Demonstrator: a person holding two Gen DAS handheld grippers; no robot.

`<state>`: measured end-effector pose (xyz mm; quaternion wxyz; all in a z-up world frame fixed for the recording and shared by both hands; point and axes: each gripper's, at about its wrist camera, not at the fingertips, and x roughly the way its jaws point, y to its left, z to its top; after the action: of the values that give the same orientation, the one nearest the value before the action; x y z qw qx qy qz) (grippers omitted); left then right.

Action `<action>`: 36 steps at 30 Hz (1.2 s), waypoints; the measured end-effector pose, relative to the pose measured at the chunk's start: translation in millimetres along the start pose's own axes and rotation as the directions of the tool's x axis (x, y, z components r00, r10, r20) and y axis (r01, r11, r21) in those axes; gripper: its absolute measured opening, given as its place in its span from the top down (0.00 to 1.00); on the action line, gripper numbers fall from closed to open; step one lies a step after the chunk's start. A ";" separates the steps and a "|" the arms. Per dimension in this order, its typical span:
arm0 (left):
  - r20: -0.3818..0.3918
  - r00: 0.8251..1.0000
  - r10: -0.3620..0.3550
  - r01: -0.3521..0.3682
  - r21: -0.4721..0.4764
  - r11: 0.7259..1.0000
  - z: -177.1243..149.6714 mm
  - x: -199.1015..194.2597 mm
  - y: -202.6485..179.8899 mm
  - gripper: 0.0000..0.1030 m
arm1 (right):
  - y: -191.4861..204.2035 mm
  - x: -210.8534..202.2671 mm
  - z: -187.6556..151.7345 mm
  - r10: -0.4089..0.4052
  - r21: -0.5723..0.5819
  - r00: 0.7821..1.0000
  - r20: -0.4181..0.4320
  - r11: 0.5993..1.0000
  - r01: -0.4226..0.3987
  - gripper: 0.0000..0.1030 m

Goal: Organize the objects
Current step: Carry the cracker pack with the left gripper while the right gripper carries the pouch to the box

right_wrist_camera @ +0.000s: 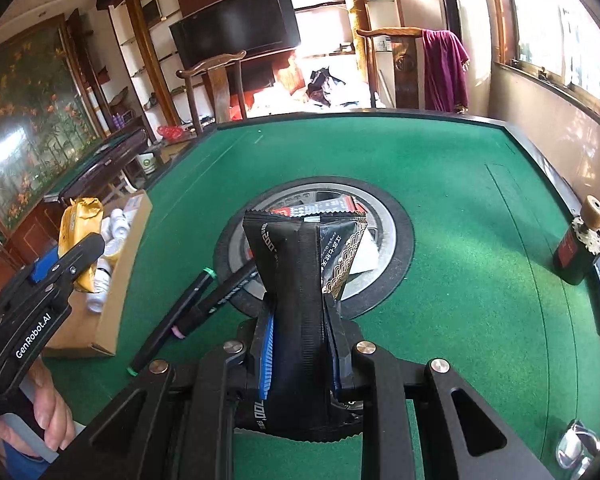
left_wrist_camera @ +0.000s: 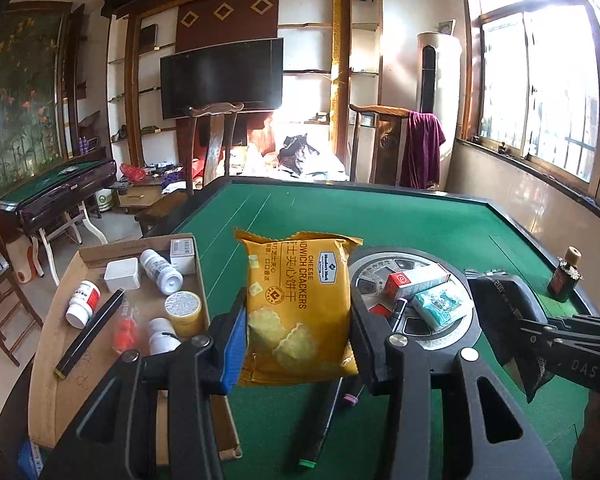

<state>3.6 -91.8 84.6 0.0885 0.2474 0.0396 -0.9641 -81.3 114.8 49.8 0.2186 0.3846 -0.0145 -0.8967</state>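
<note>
Both wrist views look forward, tilted down, sharing the green table (left_wrist_camera: pixel 440 216) close up.

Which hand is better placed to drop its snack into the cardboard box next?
Left, probably. The left gripper holds the yellow cracker packet right beside the cardboard box; the right gripper, holding the black packet, is farther away.

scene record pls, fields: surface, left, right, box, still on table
surface: green felt table with a round metal centre panel
left: left gripper shut on yellow cracker packet, held above the table
right: right gripper shut on black snack packet
box: cardboard box at the table's left edge, holding white bottles, a small white box, a round tin
still on table: two markers, dark bottle with wooden cap, small boxes on the centre panel
</note>
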 end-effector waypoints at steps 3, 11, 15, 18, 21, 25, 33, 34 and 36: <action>0.007 1.000 0.025 -0.024 -0.029 0.999 -0.4 -9.0 17.8 0.57 | 17.6 -2.4 -2.0 0.012 -0.027 1.000 0.001 1.000 -0.012 0.79; 0.026 0.994 0.106 -0.104 -0.076 0.992 -4.8 -30.8 68.7 0.57 | 75.7 -0.7 -4.3 0.075 -0.096 0.997 -0.004 0.993 -0.075 0.79; 0.017 0.990 0.138 -0.136 -0.118 0.984 -10.5 -36.2 97.1 0.57 | 112.3 5.7 -5.1 0.108 -0.132 0.994 -0.023 0.985 -0.111 0.79; 0.015 0.986 0.164 -0.160 -0.143 0.977 -14.7 -39.4 117.4 0.57 | 144.9 11.5 -8.6 0.125 -0.173 0.991 -0.041 0.976 -0.131 0.79; 0.008 0.982 0.189 -0.185 -0.174 0.967 -17.7 -40.6 137.3 0.57 | 179.2 17.1 -10.8 0.152 -0.209 0.987 -0.055 0.965 -0.160 0.79; -0.013 0.979 0.203 -0.202 -0.198 0.959 -22.3 -37.3 157.1 0.57 | 216.9 24.4 -13.7 0.163 -0.262 0.985 -0.055 0.950 -0.172 0.79; -0.067 0.979 0.191 -0.202 -0.238 0.950 -31.9 -16.9 179.9 0.57 | 252.2 48.5 -11.4 0.190 -0.280 0.977 -0.095 0.937 -0.210 0.78; -0.075 0.979 0.188 -0.200 -0.238 0.950 -32.1 -14.4 180.6 0.57 | 254.2 51.5 -10.8 0.191 -0.278 0.976 -0.099 0.937 -0.212 0.78; -0.083 0.979 0.185 -0.199 -0.237 0.951 -34.0 -11.7 180.6 0.57 | 258.0 59.9 -10.2 0.193 -0.268 0.975 -0.112 0.939 -0.217 0.78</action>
<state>64.1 -263.1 54.6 0.2105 0.2660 0.1363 -0.9308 -12.3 -141.1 51.7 0.3632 0.3838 0.0812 -0.8451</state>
